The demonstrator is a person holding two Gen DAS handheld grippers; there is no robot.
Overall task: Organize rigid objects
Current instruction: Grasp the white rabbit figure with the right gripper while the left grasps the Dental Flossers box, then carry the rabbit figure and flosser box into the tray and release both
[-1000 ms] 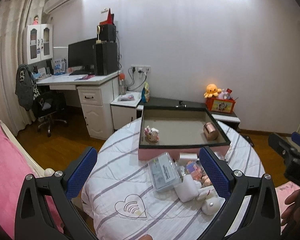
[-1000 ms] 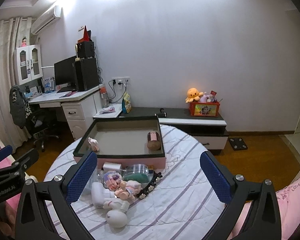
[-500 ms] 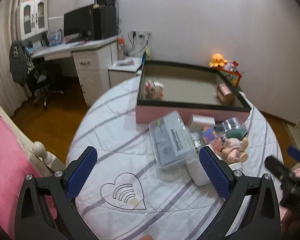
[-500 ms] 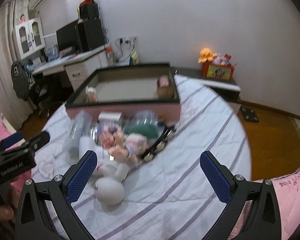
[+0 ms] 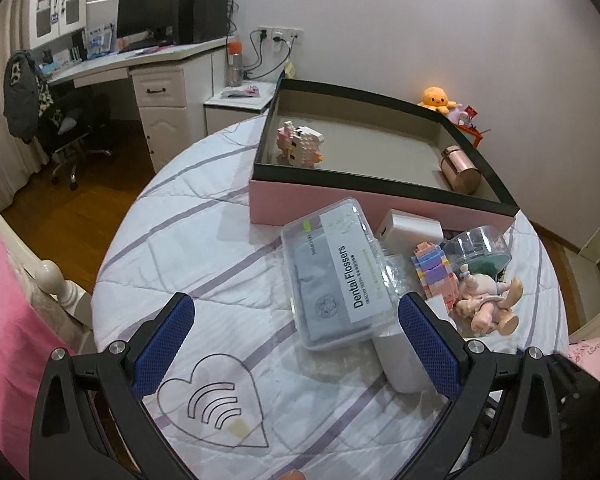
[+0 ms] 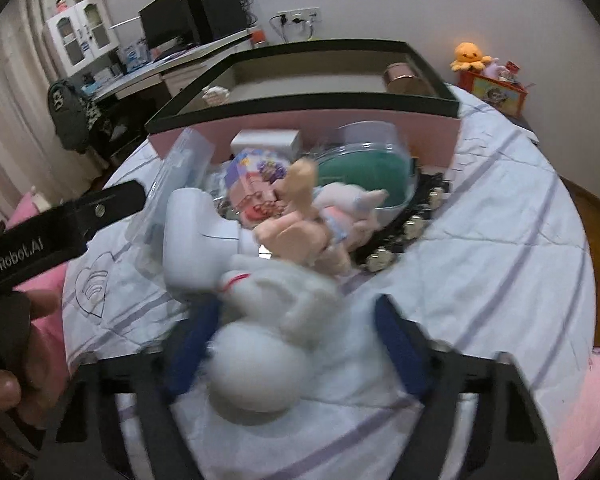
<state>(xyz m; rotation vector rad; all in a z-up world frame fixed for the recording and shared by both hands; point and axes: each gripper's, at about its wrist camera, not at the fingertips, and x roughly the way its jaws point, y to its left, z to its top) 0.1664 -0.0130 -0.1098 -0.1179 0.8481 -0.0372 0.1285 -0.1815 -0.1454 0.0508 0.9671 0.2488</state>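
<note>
Toys and small boxes lie heaped on our round table (image 5: 188,216) just in front of the pink box (image 5: 340,204), the floss case (image 5: 336,276) foremost. Our left gripper (image 5: 296,344) hovers before the case, jaws wide apart; our right gripper (image 6: 296,356), blurred, straddles a white plush toy (image 6: 268,344) with jaws apart

Below me a round table (image 5: 172,216) wears a white quilted cover with lilac stripes and a stitched heart outline (image 5: 214,404). A pink box with a black rim (image 5: 384,210) sits on its far side. Just in front of that lies a heap: a clear dental flosser case (image 5: 336,276), a white block (image 5: 410,226), a toy-brick figure (image 5: 434,264), a small doll (image 5: 486,300), a white fluffy toy (image 6: 268,340).
</note>
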